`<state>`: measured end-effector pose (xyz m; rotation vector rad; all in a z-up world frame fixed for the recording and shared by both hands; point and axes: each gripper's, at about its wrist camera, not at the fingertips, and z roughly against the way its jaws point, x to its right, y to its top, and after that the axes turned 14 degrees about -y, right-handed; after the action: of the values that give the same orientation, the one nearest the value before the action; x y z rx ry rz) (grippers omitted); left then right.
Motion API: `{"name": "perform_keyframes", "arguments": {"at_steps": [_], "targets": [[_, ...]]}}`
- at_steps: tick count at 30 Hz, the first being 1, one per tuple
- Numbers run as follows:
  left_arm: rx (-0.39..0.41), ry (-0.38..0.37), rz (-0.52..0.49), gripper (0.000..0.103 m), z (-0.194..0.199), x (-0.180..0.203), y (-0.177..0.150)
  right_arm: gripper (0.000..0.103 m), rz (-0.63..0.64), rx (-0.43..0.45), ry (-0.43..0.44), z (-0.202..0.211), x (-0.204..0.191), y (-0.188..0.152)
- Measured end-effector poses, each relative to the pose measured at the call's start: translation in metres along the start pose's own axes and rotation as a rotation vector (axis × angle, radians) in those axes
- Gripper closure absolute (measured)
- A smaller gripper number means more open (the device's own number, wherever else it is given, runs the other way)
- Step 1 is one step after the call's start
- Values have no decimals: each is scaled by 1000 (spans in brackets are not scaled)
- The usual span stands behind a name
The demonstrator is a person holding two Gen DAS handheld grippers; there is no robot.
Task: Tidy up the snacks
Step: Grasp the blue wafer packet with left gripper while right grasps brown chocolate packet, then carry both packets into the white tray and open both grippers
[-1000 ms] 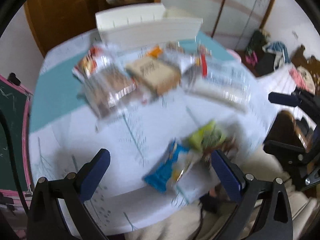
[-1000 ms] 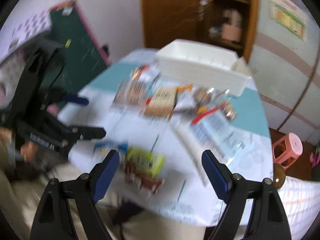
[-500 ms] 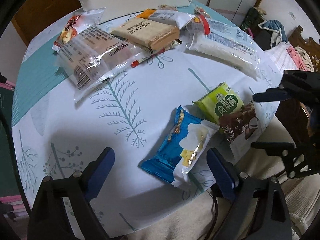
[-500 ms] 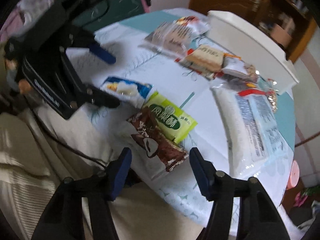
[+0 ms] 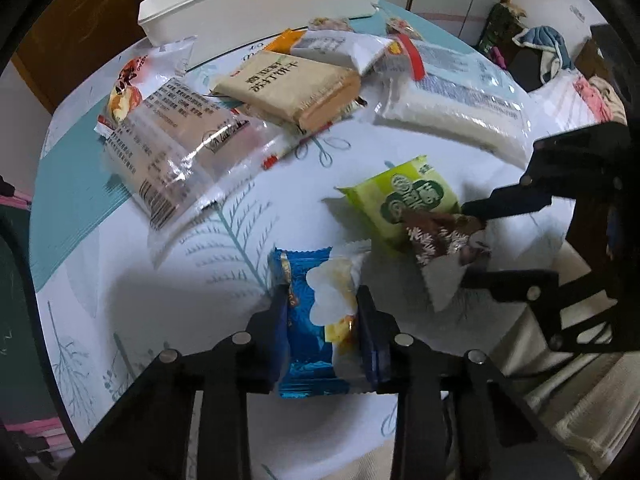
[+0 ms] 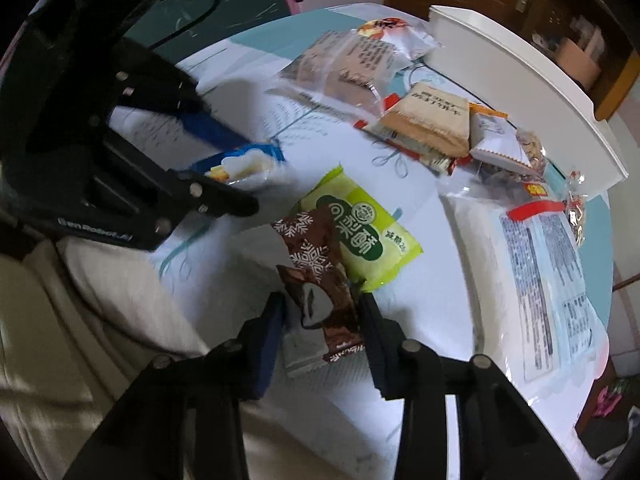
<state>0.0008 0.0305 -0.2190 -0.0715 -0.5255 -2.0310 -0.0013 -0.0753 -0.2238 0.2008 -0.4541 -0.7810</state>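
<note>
A blue snack packet (image 5: 310, 344) lies near the table's front edge, and my left gripper (image 5: 322, 310) is shut on it, pads pressed against both long sides. Just right of it, a brown snowflake-print packet (image 6: 316, 276) rests partly over a green packet (image 6: 360, 232). My right gripper (image 6: 322, 312) straddles the brown packet; its jaws are closing and both pads touch the wrapper's edges. The left wrist view also shows the brown packet (image 5: 436, 240), the green packet (image 5: 404, 200) and the right gripper (image 5: 468, 246). A long white bin (image 5: 260, 4) stands at the table's far edge.
Behind lie a clear bag of biscuits (image 5: 172, 148), a tan cracker pack (image 5: 288, 88), a long white bag (image 5: 452, 108) and small packets. The round table (image 5: 120, 280) has a leaf-print cloth. A person's beige-clad lap (image 6: 80, 320) sits at the near edge.
Both grippers came down onto the table. The left jaws closed from wide open onto the blue packet, and the right jaws narrowed around the brown packet.
</note>
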Motion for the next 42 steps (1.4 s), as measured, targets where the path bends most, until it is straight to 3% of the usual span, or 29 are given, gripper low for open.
{"name": "perform_keyframes", "arguments": {"at_steps": [6, 10, 18, 23, 28, 42], "targets": [[58, 3, 62, 75, 13, -7, 13, 67, -75, 25, 15, 17, 14, 5], [141, -11, 98, 75, 42, -5, 17, 67, -145, 57, 21, 38, 24, 7], [256, -44, 202, 75, 92, -5, 20, 67, -390, 81, 25, 68, 59, 9], [308, -66, 236, 75, 119, -7, 44, 67, -531, 103, 22, 78, 92, 22], [346, -59, 224, 75, 137, 2, 71, 67, -636, 131, 39, 90, 115, 35], [345, 45, 158, 75, 158, 10, 121, 67, -679, 239, -17, 142, 158, 60]]}}
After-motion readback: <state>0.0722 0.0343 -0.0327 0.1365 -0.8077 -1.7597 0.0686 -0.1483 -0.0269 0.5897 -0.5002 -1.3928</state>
